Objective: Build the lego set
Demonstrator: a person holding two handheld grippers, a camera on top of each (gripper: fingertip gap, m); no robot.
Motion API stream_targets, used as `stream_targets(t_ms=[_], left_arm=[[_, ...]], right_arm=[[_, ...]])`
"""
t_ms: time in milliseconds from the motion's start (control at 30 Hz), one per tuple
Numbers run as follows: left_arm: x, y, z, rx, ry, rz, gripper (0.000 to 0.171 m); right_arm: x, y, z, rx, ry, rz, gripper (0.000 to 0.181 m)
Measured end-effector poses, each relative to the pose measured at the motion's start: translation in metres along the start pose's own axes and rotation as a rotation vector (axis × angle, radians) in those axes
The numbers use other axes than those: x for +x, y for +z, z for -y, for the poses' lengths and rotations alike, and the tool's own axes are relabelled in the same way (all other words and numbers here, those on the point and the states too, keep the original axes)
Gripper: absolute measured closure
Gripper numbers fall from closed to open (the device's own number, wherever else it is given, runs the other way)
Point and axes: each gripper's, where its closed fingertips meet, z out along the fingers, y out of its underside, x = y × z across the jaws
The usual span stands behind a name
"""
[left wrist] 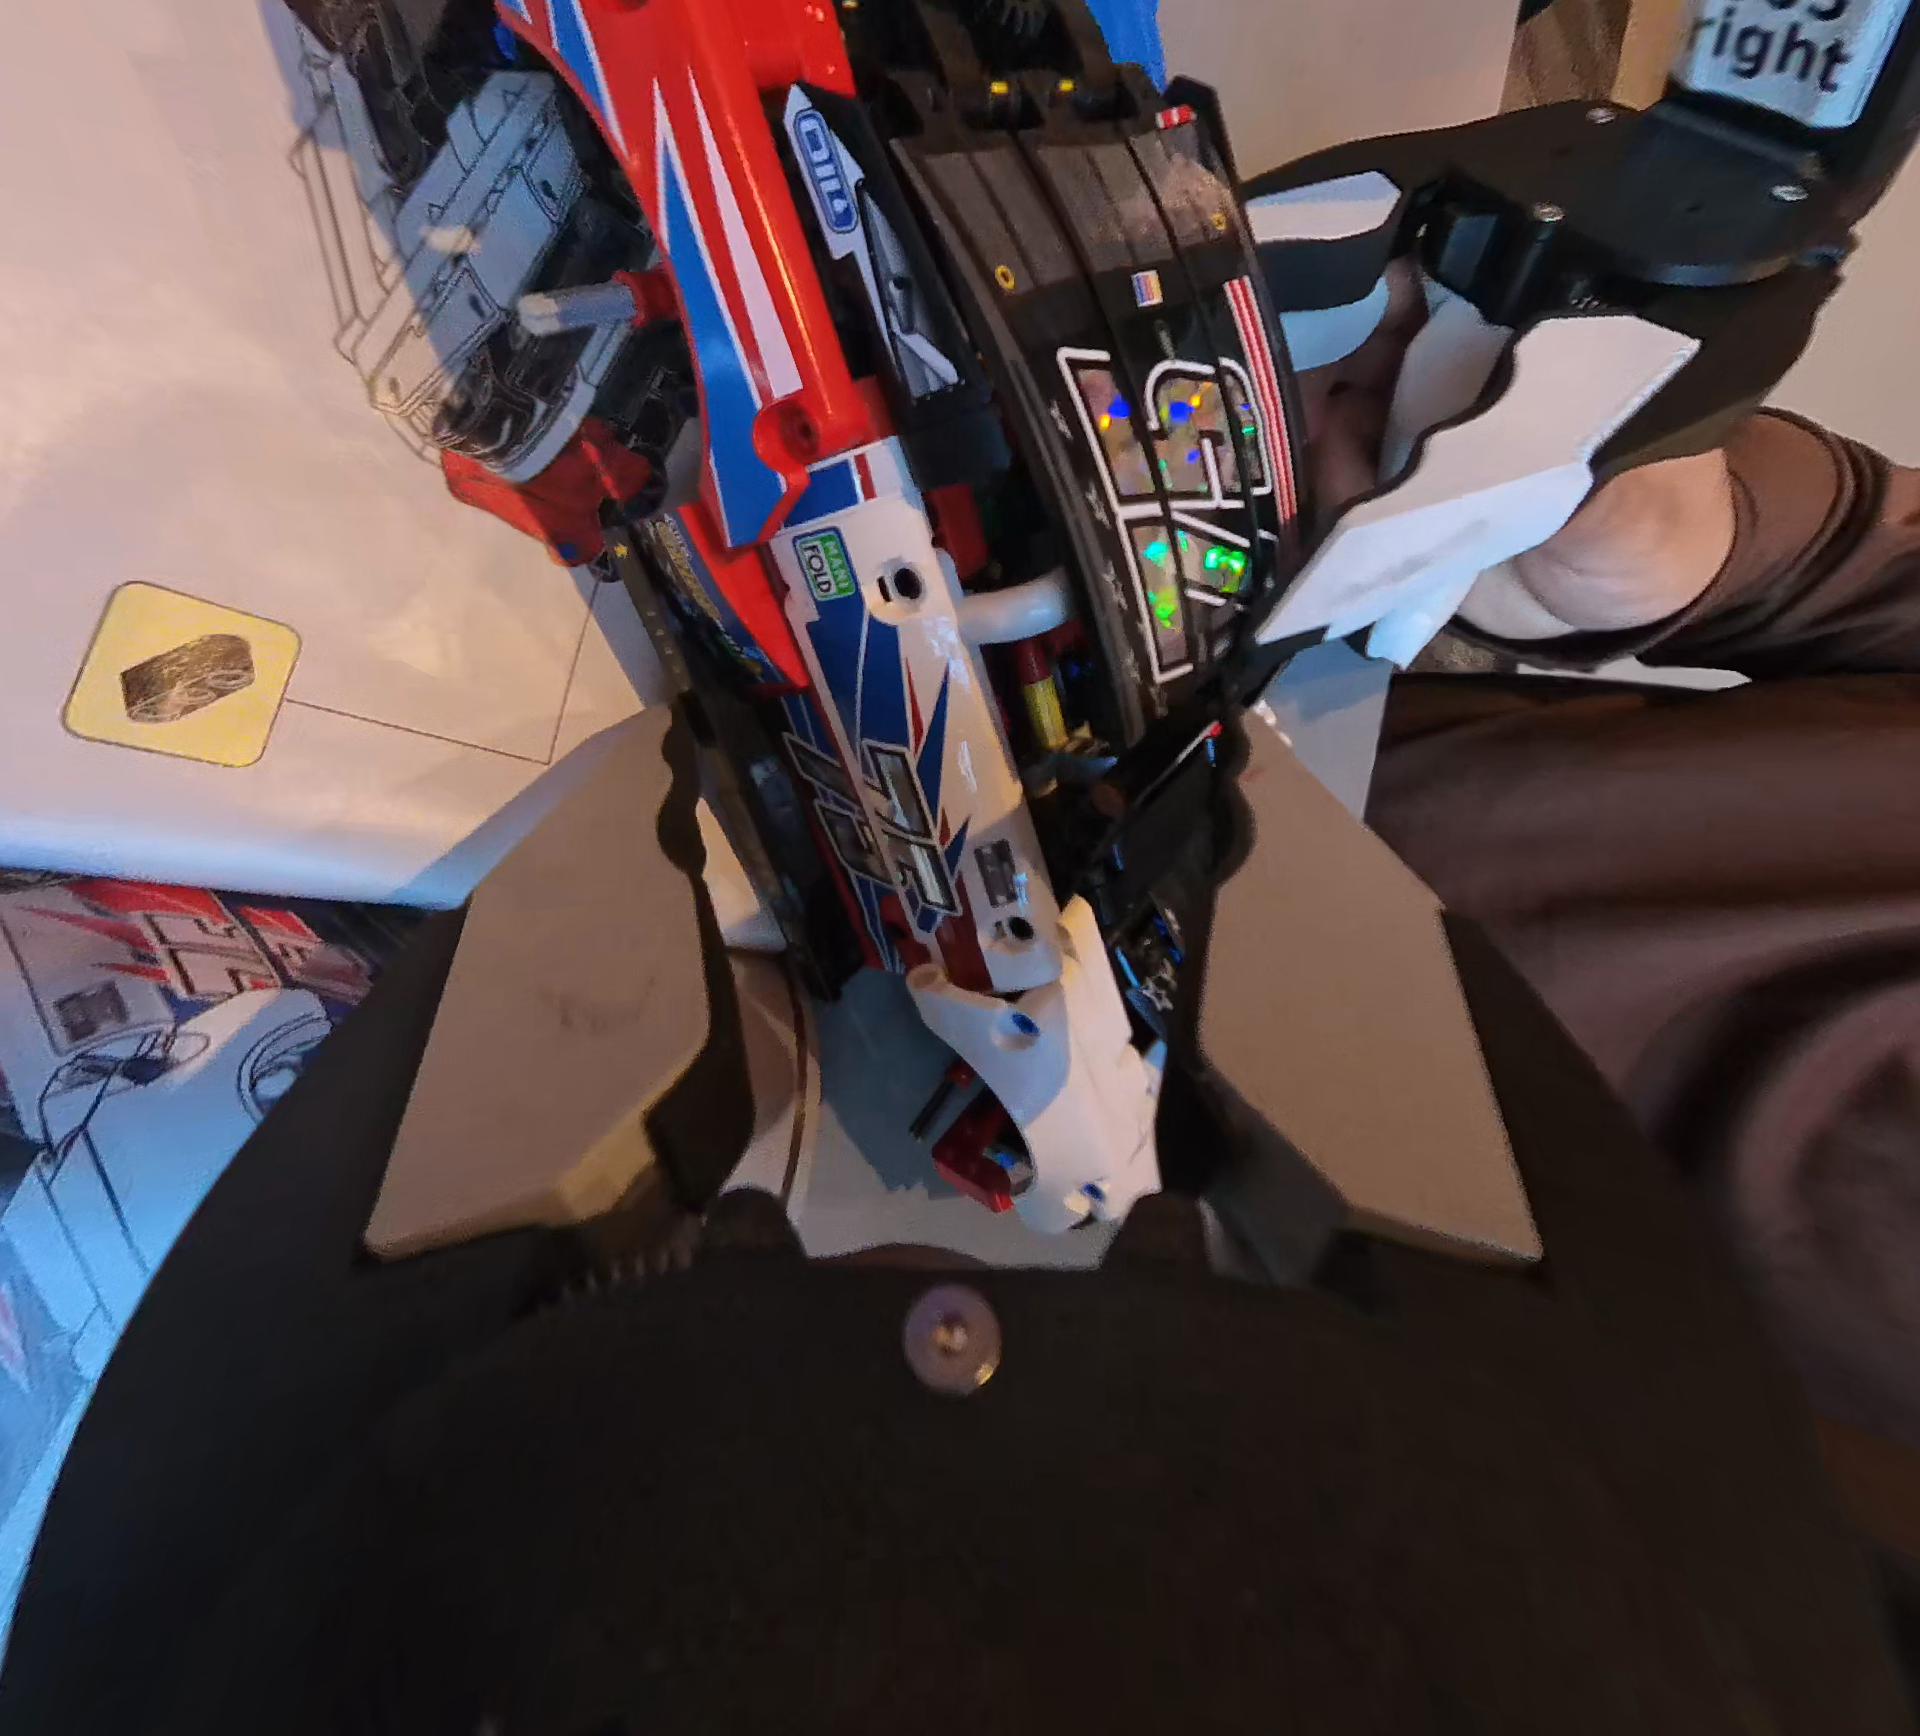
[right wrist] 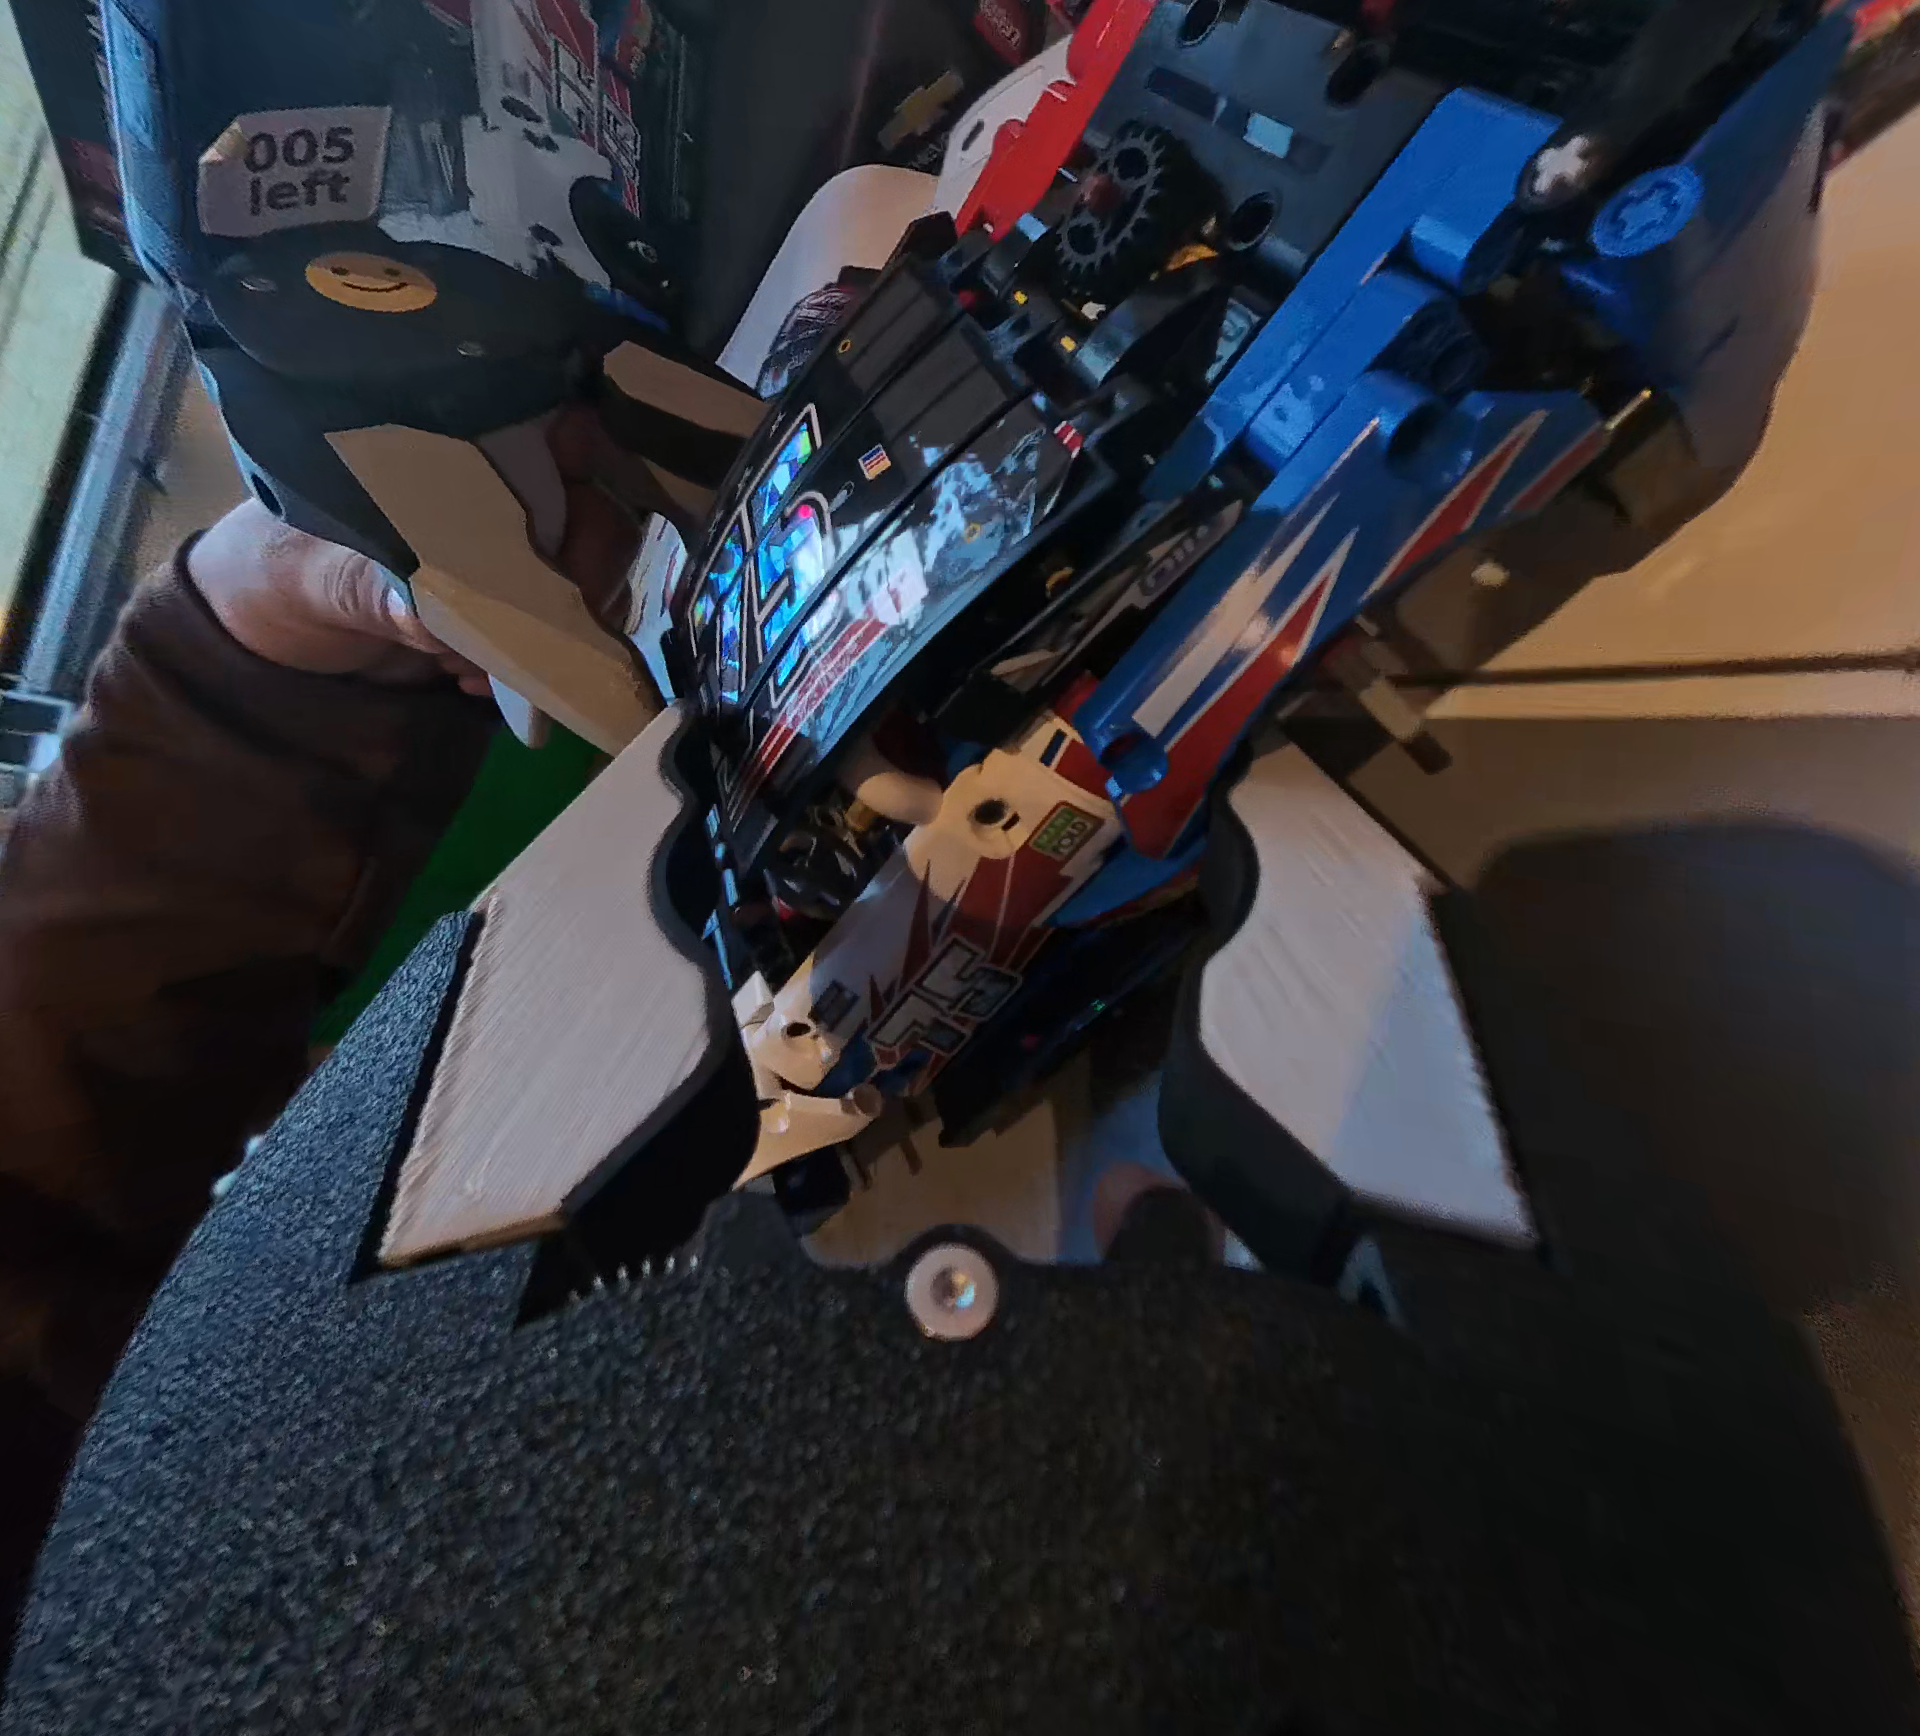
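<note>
A red, white and blue lego race car with a black roof is held up between both grippers. In the left wrist view my left gripper has the car's white nose end between its two fingers, the pads pressing its sides. My right gripper reaches in from the right against the roof's edge. In the right wrist view my right gripper is closed around the blue and white side of the car, and the left gripper sits at the roof's left edge.
An open instruction booklet lies under the car on the left. The lego box stands behind the left gripper, and part of it shows in the left wrist view. A pale table top lies to the right. A person's brown sleeves hold both grippers.
</note>
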Motion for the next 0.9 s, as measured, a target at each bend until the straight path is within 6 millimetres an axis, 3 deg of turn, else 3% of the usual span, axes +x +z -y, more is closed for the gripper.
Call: stream_targets(t_ms=[333, 533, 733, 800, 900], left_arm=[[0.007, -0.013, 0.005, 0.101, -0.125, 0.019, 0.068], [0.014, -0.009, -0.012, 0.191, -0.231, 0.020, 0.069], [0.046, 0.015, -0.037, 0.188, -0.260, -0.112, 0.067], [0.048, 0.022, -0.039, 0.218, -0.267, -0.112, 0.069], [0.051, 0.017, -0.037, 0.312, -0.271, -0.143, 0.077]], right_arm=[[-0.012, 0.007, 0.026, -0.147, -0.143, -0.018, 0.087], [-0.018, 0.025, 0.030, -0.339, -0.287, 0.045, 0.084], [-0.022, 0.038, 0.026, -0.474, -0.358, 0.206, 0.090], [-0.017, 0.044, 0.019, -0.556, -0.375, 0.234, 0.086], [-0.014, 0.046, 0.020, -0.614, -0.371, 0.300, 0.087]])
